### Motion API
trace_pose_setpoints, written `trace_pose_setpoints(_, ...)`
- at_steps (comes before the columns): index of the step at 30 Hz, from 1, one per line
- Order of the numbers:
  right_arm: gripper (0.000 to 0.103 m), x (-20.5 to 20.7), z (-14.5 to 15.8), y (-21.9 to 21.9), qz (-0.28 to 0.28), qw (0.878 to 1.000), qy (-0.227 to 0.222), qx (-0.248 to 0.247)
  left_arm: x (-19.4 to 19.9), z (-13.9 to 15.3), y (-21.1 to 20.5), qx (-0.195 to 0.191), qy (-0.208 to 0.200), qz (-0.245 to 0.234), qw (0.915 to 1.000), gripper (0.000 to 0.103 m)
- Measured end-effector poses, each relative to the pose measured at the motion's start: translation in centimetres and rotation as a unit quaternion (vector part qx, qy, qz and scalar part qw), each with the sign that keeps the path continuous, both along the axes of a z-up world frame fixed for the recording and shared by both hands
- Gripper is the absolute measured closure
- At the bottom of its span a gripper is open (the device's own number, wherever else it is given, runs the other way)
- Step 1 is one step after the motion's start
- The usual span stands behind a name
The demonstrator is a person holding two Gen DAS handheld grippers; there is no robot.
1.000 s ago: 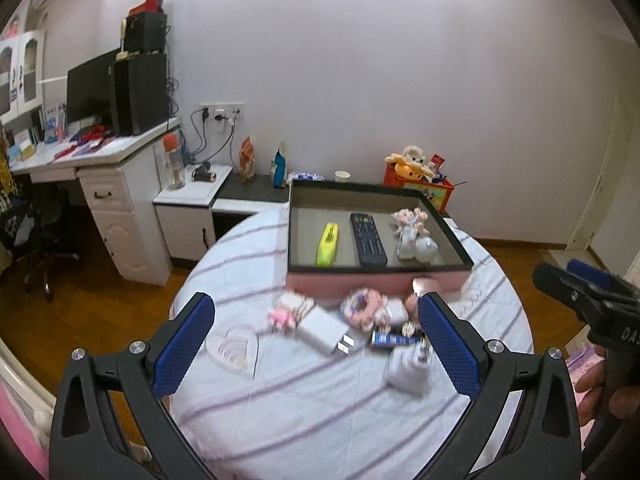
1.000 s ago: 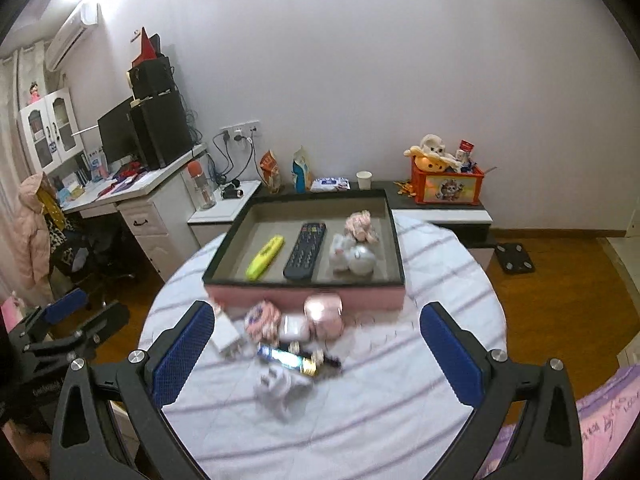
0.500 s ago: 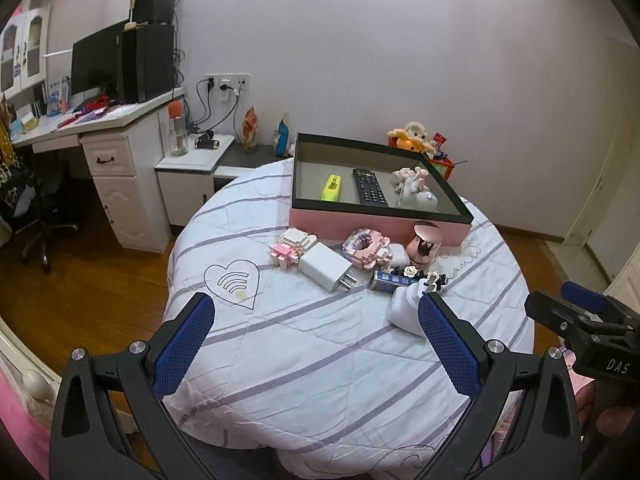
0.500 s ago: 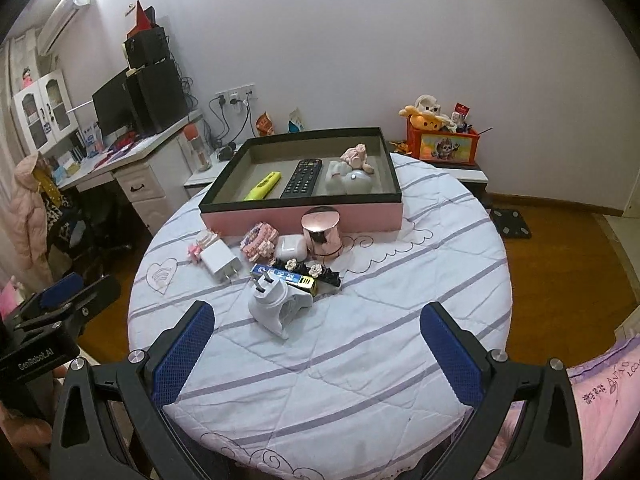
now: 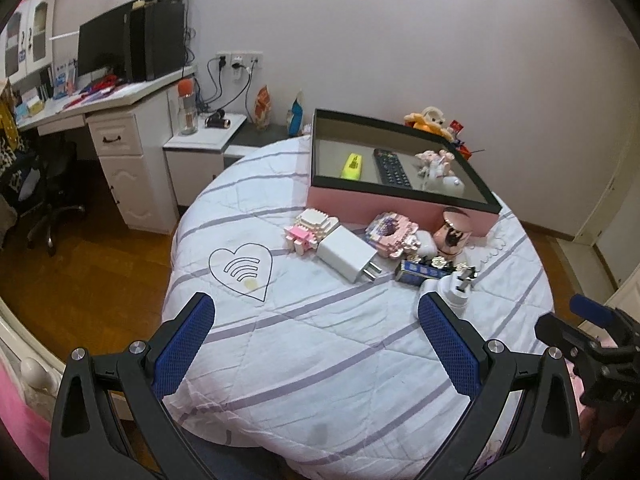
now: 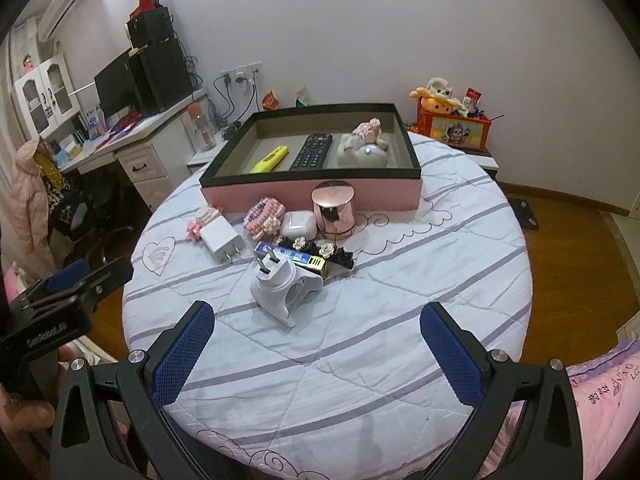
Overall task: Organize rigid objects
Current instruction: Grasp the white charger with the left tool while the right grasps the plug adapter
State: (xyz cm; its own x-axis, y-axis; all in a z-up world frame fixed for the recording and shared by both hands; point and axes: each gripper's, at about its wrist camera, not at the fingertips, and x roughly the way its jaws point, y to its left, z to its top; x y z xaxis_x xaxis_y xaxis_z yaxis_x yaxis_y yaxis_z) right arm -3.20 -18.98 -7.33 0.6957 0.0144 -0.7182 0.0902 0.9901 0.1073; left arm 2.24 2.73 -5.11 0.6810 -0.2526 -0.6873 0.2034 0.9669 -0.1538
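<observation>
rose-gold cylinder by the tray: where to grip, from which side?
Grip the rose-gold cylinder across its round side wall, from the near side with the right hand-held gripper. It stands upright, the tray close behind, the white case at its left.

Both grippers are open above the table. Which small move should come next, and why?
Probably lower the right gripper toward the white plug adapter. Its jaws are open and empty, the adapter lies nearest of the loose items, and the pink box has bare floor beside the remote.
</observation>
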Motion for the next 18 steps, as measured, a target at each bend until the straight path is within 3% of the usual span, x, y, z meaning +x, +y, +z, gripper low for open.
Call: trace_pose_setpoints(18, 0.000, 4.1, -4.5, 0.8, 0.028, 0.998, 0.048, 0.007, 6.1, -4.6, -3.0, 0.016, 0.046, 0.005, 0.9988, 0.000)
